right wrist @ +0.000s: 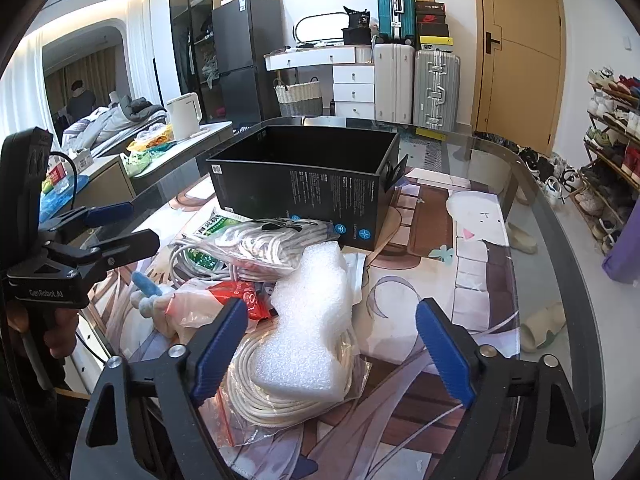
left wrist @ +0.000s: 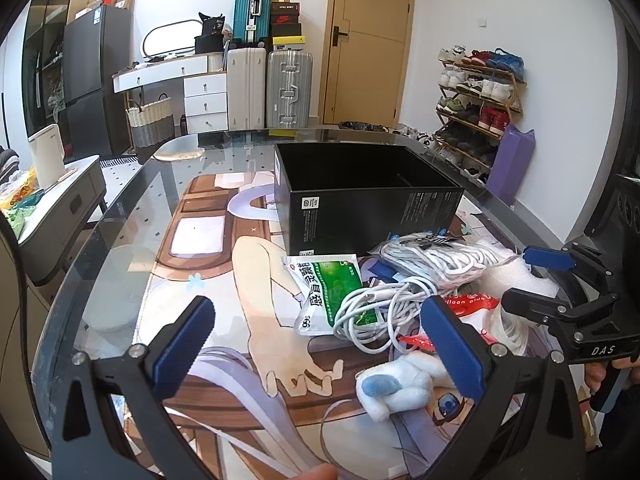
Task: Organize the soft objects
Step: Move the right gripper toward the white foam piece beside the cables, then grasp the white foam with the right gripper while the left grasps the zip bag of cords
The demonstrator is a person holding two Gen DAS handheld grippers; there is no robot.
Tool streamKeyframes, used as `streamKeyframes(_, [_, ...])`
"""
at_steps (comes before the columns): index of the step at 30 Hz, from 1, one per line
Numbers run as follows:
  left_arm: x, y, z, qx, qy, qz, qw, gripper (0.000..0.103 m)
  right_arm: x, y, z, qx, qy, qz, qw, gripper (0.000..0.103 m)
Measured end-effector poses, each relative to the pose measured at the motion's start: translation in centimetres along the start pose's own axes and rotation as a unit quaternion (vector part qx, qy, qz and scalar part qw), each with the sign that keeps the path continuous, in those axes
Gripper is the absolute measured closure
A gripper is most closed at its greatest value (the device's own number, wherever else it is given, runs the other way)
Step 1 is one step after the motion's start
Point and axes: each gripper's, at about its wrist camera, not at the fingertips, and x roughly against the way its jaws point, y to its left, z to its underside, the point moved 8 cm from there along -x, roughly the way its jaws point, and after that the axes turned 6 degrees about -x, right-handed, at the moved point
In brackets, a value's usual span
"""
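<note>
An open black box (left wrist: 360,200) (right wrist: 304,184) stands on the glass table. In front of it lies a pile: a green-white sachet (left wrist: 328,292), a loose white cable (left wrist: 376,312), a bagged white cable bundle (left wrist: 436,256) (right wrist: 256,248), a white foam piece (right wrist: 308,320) on a bagged cord coil (right wrist: 280,392), a red-printed bag (right wrist: 236,296) and a white plush toy (left wrist: 404,384) with blue parts (right wrist: 146,286). My left gripper (left wrist: 316,344) is open, empty, above the mat beside the plush. My right gripper (right wrist: 332,344) is open around the foam, not touching.
The table carries a printed mat (left wrist: 248,280) under glass; its rim (left wrist: 132,184) curves at the left. A side cabinet with a kettle (left wrist: 46,156) stands left. Suitcases (left wrist: 288,88), a door and a shoe rack (left wrist: 476,104) lie beyond.
</note>
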Motion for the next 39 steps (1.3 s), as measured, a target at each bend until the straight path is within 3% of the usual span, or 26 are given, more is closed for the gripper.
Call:
streamKeyframes(7, [-0.2,0.1,0.2,0.002,0.003,-0.001,1.0,0.0,-0.6,0.0,0.2,-0.001,0.005,-0.003,1.0,0.027])
streamKeyframes(17, [-0.4,-0.8,0.2,-0.006,0.009,0.009,0.9999,0.0,-0.7,0.5,0.3,0.005,0.01,-0.023,1.0,0.063])
streamKeyframes(30, [-1.0,-4.3,-1.8,-0.016,0.016,0.044,0.9988,0.0,1.4,-1.6,-0.2,0.0,-0.013,-0.002,1.0,0.064])
streamKeyframes(39, [-3.0,-8.5,-3.2,-0.02,0.054,0.087,0.9945,0.0,2.1,-4.5,-0.4,-0.026,-0.021,0.017,0.999,0.064])
